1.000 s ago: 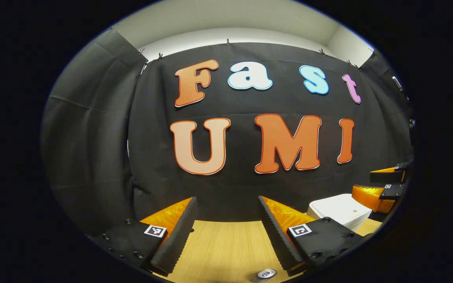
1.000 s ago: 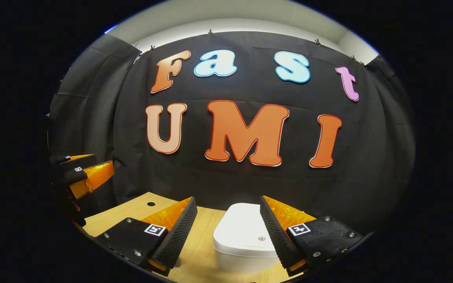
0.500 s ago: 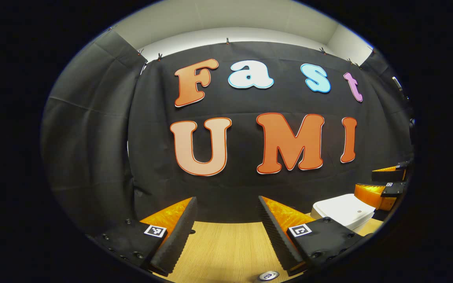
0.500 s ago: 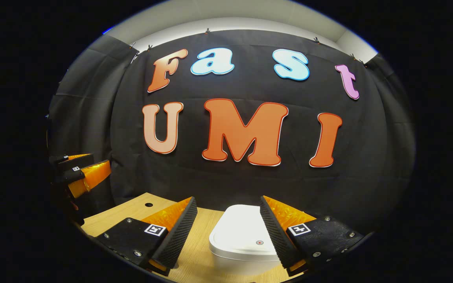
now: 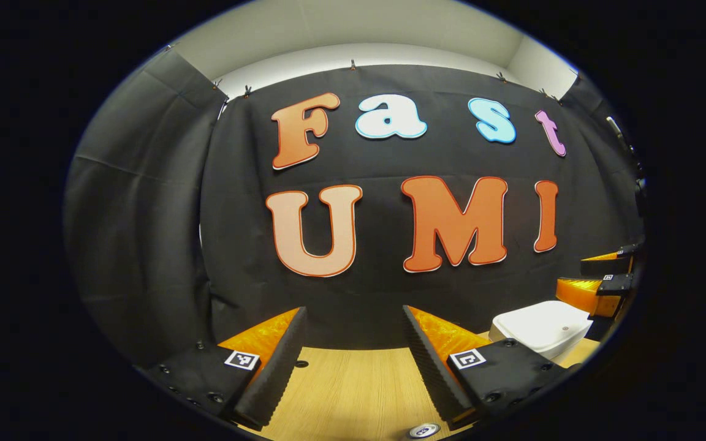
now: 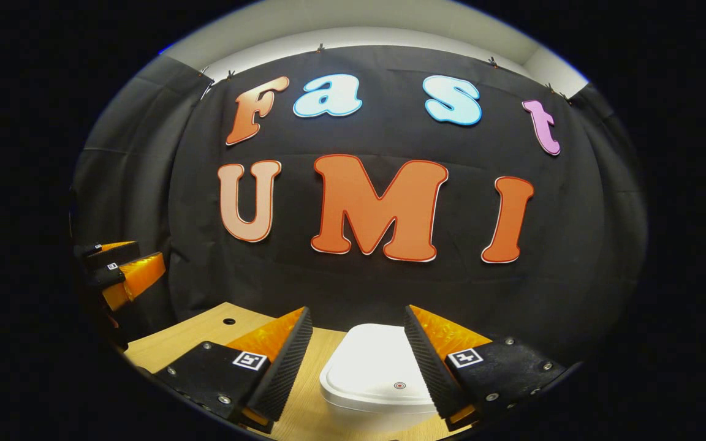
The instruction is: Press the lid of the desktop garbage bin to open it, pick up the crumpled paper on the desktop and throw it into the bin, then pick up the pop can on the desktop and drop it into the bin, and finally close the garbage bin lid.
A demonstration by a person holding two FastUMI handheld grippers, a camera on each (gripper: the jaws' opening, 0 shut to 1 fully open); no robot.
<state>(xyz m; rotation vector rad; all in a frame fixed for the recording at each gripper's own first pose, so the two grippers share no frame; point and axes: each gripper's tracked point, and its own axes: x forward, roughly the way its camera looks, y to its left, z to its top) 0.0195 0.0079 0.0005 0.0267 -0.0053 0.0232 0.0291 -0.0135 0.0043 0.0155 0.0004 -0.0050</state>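
One white garbage bin (image 6: 377,380) on the wooden surface (image 6: 206,337), lid (image 6: 372,361) shut flat, a small round red-ringed button (image 6: 399,385) near its front edge. In the right gripper view, low and centred, seen between the two spread fingers of the right tool (image 6: 358,358), released and empty, held above and short of the lid without touching. In the left gripper view, the same bin (image 5: 540,331) far off at the right edge, with the right tool (image 5: 601,278) above and just behind it. Left tool (image 5: 353,358) released too, fingers wide apart with nothing between them, over bare wood (image 5: 353,392). At the very bottom of that view, just past the right finger, a round metal can top (image 5: 423,430), cut off by the edge; cannot tell more of it. In the right gripper view, left tool (image 6: 117,275) again at the far left, raised above the surface, well apart from the bin. A small dark hole (image 6: 229,321) in the wood near the back wall. Black cloth wall (image 6: 573,275) behind everything.
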